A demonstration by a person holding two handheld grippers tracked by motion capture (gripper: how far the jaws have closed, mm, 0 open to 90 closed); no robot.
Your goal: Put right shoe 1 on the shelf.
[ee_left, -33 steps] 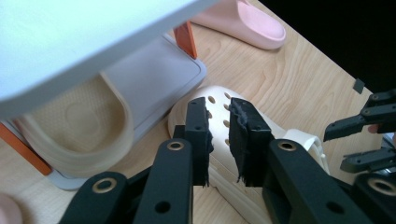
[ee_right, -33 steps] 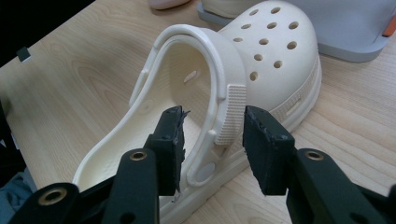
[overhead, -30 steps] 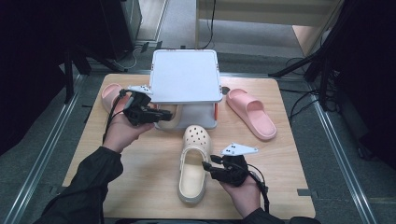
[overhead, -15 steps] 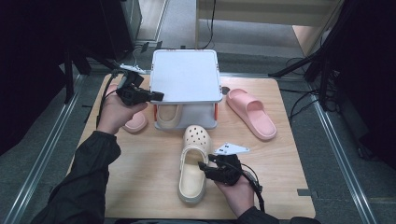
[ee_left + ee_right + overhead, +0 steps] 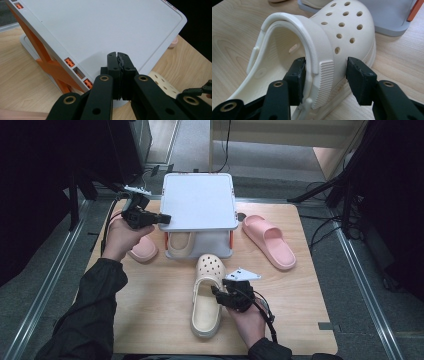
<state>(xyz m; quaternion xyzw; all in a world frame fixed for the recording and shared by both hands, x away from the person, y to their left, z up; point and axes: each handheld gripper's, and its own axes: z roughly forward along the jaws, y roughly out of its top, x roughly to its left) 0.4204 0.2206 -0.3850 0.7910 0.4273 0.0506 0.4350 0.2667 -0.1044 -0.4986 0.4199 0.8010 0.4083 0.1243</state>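
Cream clog's side wall sits between right hand-held gripper's open jaws.

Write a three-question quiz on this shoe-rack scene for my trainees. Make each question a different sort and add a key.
1. True or false: the left gripper is shut with nothing between its jaws.
2. Which part of the cream clog on the table do the right gripper's jaws straddle? A: the side wall at the strap. B: the toe. C: the sole.
3. What lies on the lower shelf of the white rack?

Key
1. True.
2. A. The jaws have just been opening, and the outer pad stands off the wall.
3. A second cream clog.
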